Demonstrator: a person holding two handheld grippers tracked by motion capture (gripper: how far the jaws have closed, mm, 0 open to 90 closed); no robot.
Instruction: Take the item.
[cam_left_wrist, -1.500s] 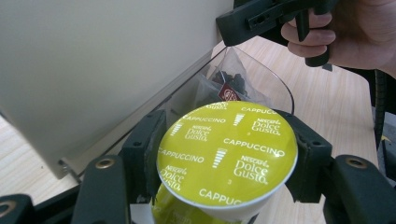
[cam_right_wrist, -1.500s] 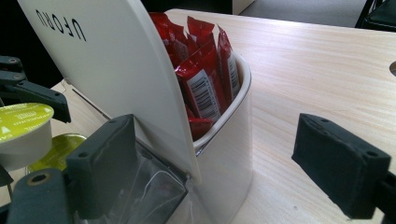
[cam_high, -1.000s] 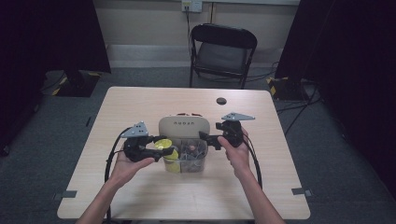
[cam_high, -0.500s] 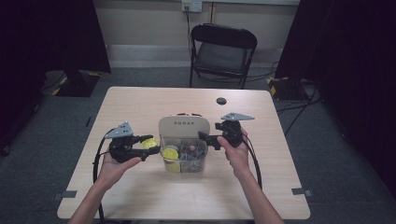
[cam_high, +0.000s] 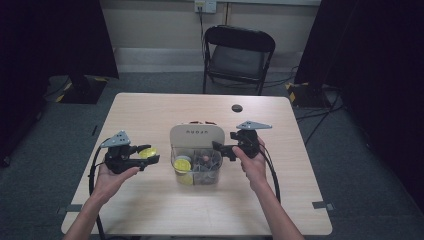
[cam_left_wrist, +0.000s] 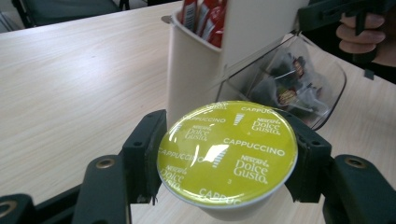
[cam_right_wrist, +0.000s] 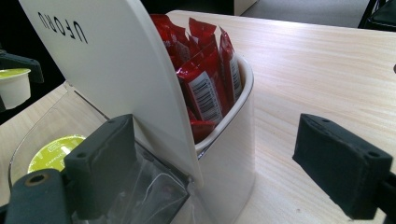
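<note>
The left tongs pinch 1 cappuccino capsule clear of the organizer, which the spread right tongs straddle, probably to steady it.

Dim room, soft overhead table light

A light wooden table stands on grey carpet. Behind it a black folding chair faces a pale wall. Dark curtains hang at both sides.
</note>
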